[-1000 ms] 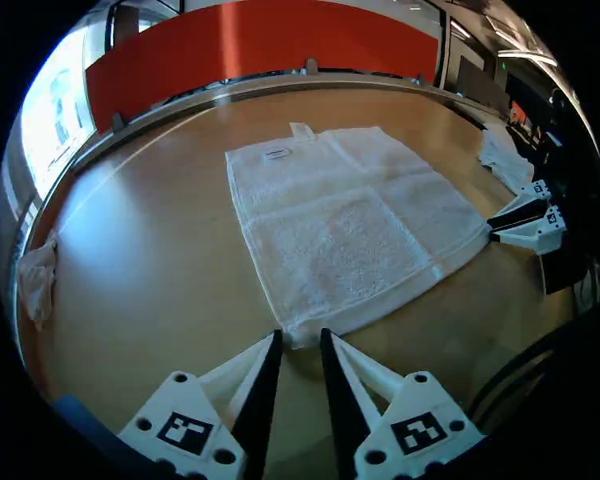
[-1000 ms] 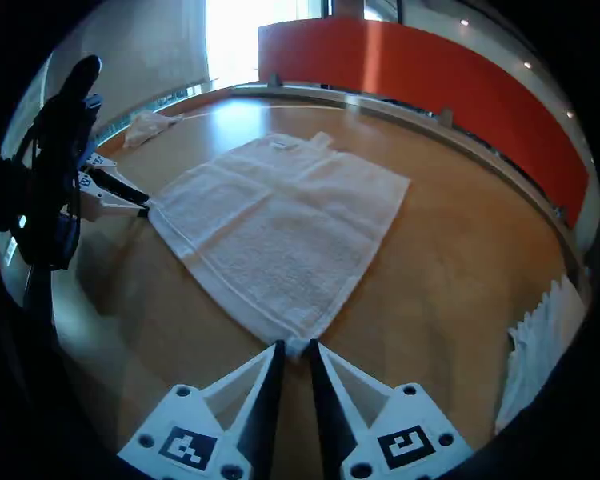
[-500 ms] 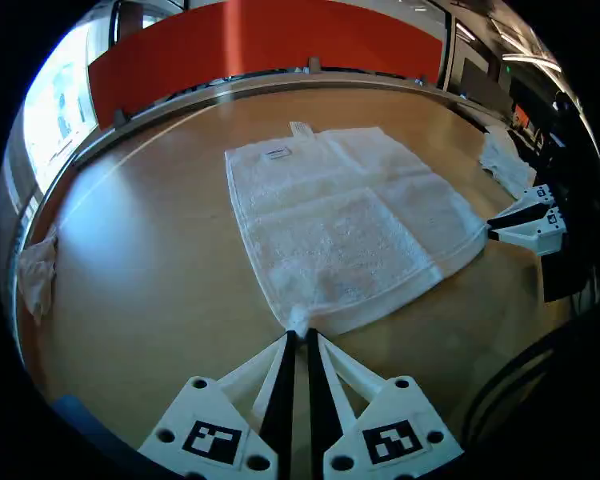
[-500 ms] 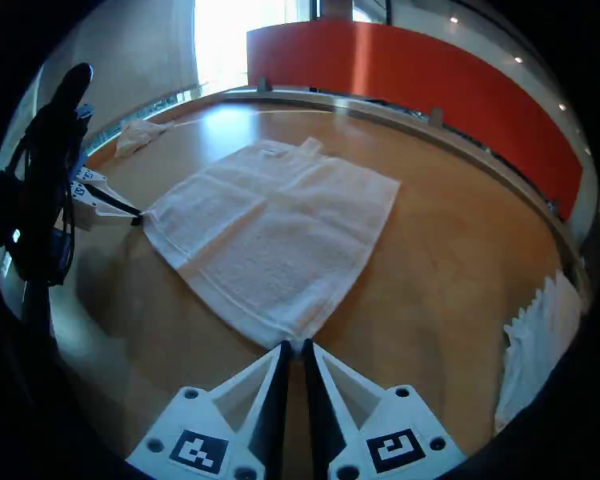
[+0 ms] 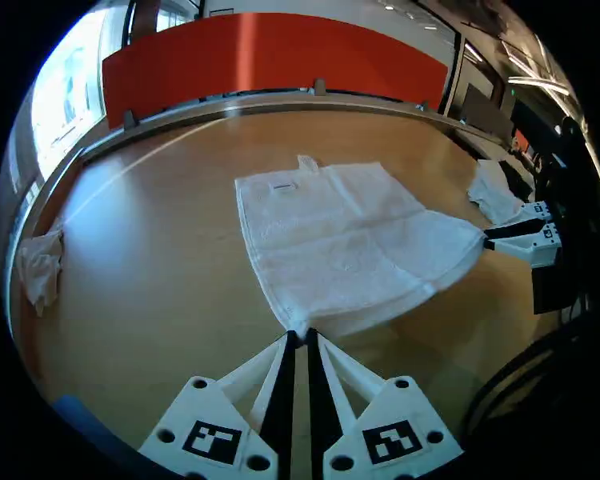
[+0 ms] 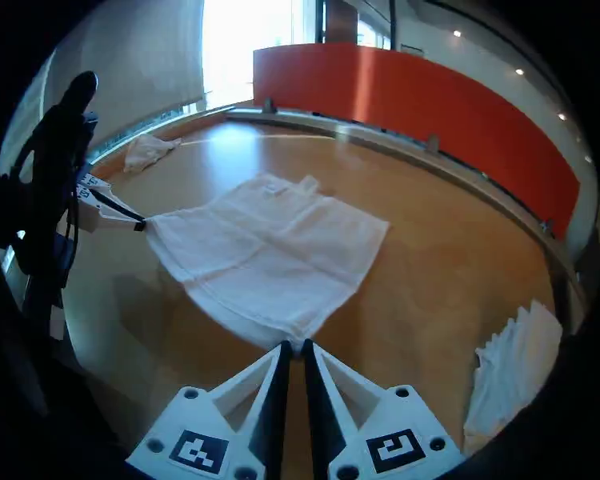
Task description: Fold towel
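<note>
White towel pinched at two neighbouring corners, one edge raised above the wooden table.

The towel's far edge, with its small loop and label, lies flat on the table. The near edge hangs lifted between the two grippers and throws a shadow on the wood beneath. The left gripper has its fingers clamped together on one near corner, and the right gripper is clenched the same way on the other. A crumpled cloth lies by the table's rim, well apart from the towel. A stack of folded cloths sits on the opposite side, and an orange partition runs behind the table.
</note>
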Demonstrator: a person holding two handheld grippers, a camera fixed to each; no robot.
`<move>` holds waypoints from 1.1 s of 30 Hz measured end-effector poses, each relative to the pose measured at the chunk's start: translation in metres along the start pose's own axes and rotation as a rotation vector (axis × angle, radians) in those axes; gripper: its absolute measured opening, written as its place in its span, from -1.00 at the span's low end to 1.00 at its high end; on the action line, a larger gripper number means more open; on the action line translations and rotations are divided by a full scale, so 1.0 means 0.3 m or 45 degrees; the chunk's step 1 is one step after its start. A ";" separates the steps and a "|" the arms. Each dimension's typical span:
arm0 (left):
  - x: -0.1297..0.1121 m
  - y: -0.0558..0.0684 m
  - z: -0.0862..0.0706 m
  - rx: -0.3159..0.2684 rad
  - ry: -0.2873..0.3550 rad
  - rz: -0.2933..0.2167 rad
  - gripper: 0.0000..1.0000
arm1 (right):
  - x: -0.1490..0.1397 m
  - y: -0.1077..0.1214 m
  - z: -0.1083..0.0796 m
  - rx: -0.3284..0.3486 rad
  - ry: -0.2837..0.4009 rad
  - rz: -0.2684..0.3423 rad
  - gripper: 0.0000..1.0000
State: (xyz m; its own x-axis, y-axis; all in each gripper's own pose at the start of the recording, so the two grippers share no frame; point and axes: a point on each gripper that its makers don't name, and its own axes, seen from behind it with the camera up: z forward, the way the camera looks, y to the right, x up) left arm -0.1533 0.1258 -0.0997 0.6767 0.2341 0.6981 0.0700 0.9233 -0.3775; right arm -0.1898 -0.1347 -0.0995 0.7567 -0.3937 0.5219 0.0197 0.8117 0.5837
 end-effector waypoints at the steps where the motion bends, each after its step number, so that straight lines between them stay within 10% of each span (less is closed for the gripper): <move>1: 0.007 0.004 -0.014 -0.005 0.002 -0.009 -0.79 | 0.012 0.001 -0.014 -0.002 0.004 -0.004 -0.74; 20: 0.061 0.099 -0.230 -0.100 0.011 -0.115 -0.79 | 0.117 -0.022 -0.230 0.018 0.024 -0.020 -0.74; 33: 0.073 0.096 -0.215 -0.097 0.012 -0.128 -0.80 | 0.128 0.005 -0.215 0.015 0.005 -0.024 -0.74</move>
State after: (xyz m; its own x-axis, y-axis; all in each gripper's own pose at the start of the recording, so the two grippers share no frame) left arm -0.0892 0.1380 -0.1345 0.6701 0.1382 0.7293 0.1933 0.9161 -0.3512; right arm -0.1184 -0.1207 -0.1187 0.7588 -0.4074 0.5082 0.0267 0.7991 0.6006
